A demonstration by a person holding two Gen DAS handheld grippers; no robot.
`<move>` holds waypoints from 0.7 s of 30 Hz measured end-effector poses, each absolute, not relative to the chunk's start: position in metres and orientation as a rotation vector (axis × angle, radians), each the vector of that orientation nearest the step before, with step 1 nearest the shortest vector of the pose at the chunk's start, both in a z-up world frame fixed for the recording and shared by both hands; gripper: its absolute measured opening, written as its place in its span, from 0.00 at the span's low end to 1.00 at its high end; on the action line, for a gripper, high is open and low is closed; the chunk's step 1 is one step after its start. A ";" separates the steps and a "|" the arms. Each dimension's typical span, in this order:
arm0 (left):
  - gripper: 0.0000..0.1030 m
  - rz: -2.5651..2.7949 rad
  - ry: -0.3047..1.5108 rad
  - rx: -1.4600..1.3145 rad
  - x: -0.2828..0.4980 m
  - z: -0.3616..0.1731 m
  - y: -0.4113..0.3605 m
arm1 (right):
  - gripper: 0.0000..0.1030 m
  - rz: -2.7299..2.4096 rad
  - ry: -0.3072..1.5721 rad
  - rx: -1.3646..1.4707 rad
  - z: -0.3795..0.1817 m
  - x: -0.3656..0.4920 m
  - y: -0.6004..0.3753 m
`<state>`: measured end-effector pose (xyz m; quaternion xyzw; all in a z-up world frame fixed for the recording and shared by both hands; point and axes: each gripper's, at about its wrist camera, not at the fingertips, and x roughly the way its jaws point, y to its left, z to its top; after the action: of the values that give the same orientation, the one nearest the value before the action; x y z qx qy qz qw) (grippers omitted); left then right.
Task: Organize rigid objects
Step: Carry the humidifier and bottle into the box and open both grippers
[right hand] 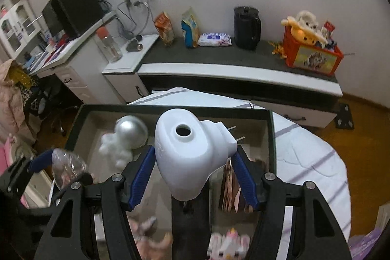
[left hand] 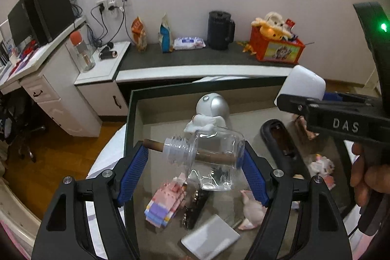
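The clear jar (left hand: pixel 214 157) sits clamped sideways in my left gripper (left hand: pixel 195 167) above the box (left hand: pixel 129 118). At two o'clock, my right gripper (right hand: pixel 192 172) pinches the white bottle (right hand: pixel 190 152).

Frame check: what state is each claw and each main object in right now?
Left claw: shut on the clear bottle.
Clear bottle: uncapped, held sideways above the box.
Right claw: shut on the white jug.
White jug: uncapped, lifted above the box.
Box: open, toys inside.
Astronaut figure: resting in the box.

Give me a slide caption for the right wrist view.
Right gripper holds a white plastic jug above an open box of toys.
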<state>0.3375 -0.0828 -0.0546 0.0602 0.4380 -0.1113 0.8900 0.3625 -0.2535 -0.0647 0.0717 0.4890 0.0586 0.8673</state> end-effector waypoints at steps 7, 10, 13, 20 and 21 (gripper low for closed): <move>0.99 -0.189 0.913 0.164 0.332 -0.056 -0.085 | 0.81 0.104 1.013 0.164 -0.066 0.359 -0.253; 0.99 -0.183 0.888 0.166 0.320 -0.045 -0.081 | 0.83 0.100 0.993 0.191 -0.057 0.350 -0.256; 0.99 -0.177 0.850 0.153 0.302 -0.030 -0.075 | 0.84 0.097 0.954 0.220 -0.044 0.330 -0.260; 1.00 -0.156 0.766 0.122 0.235 -0.002 -0.057 | 0.84 0.101 0.854 0.294 -0.016 0.245 -0.262; 1.00 -0.162 0.764 0.112 0.223 0.000 -0.054 | 0.84 0.091 0.845 0.295 -0.014 0.229 -0.262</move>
<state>0.2233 -0.0542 -0.0004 0.0544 0.3720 -0.0790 0.9233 0.2291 -0.2615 -0.0136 0.1427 0.4086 0.0441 0.9004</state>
